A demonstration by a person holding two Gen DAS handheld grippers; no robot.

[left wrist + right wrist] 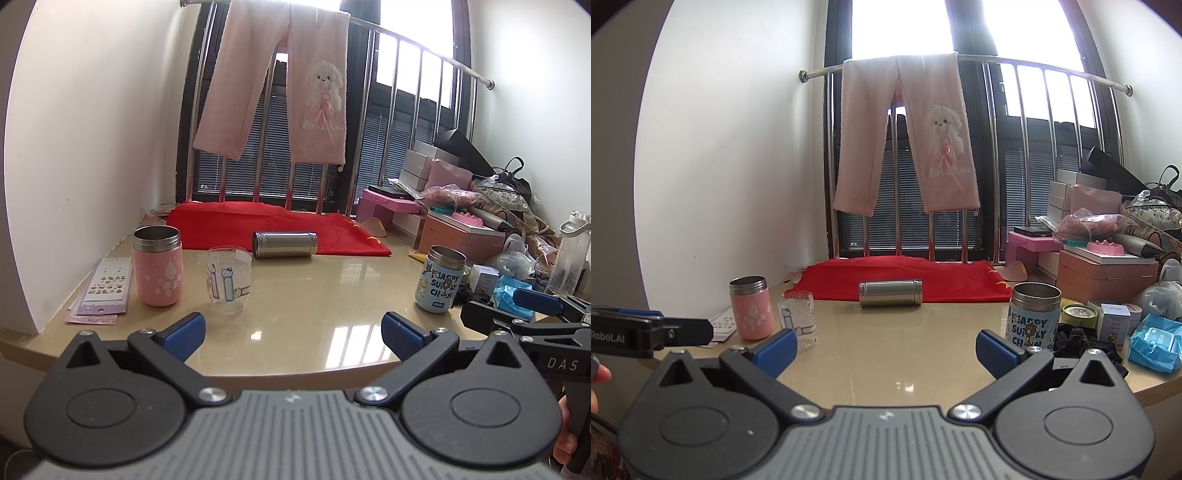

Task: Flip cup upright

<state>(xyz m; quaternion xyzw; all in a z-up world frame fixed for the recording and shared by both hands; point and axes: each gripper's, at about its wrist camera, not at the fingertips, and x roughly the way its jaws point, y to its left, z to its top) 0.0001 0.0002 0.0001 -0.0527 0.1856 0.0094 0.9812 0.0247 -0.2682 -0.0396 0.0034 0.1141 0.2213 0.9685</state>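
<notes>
A bare steel cup (284, 244) lies on its side at the front edge of a red cloth (280, 229), far across the beige table (314, 295); it also shows in the right wrist view (891, 292). A pink cup (158, 266), a clear cartoon cup (229, 280) and a blue cartoon cup (440, 279) stand upright. My left gripper (293, 334) is open and empty near the table's front edge. My right gripper (886, 349) is open and empty, beside the blue cup (1032, 314).
Sticker sheets (107, 288) lie at the table's left edge. Boxes, bags and a blue packet (1154, 341) crowd the right side. Pink trousers (288, 85) hang on a rail before the window. A white wall stands on the left.
</notes>
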